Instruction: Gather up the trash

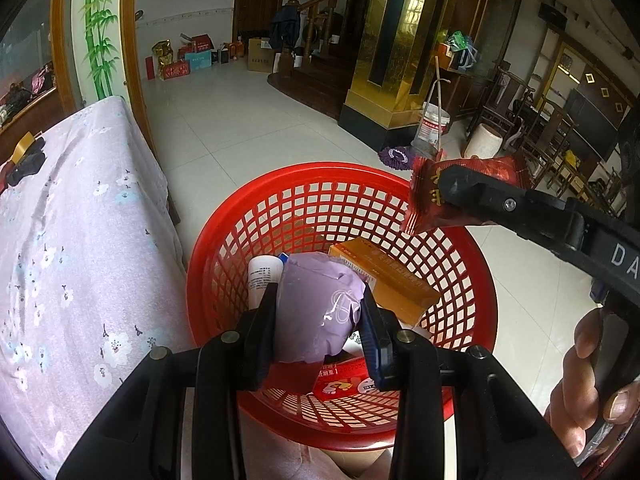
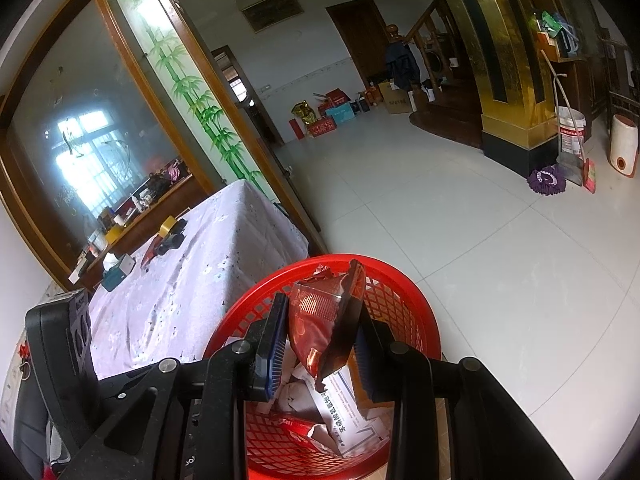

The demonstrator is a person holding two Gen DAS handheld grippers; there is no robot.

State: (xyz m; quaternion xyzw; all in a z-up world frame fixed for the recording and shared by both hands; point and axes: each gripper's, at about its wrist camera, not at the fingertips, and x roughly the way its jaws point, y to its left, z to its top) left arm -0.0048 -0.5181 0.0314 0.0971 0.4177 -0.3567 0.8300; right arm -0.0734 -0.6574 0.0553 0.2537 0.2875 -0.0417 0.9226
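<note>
Lilac packet [image 1: 320, 312] in left hand-held gripper [image 1: 320, 334]; red wrapper [image 2: 326, 320] in right [image 2: 320, 344]

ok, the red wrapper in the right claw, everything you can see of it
The red wrapper is a glossy, dark red foil-like packet with gold print and crimped, ridged end seams. It looks crumpled and flat, likely empty, with a torn top edge. The right claw pinches it between both fingers, holding it above the far rim of the red basket, clear of the trash inside. Nothing else touches it.
</note>
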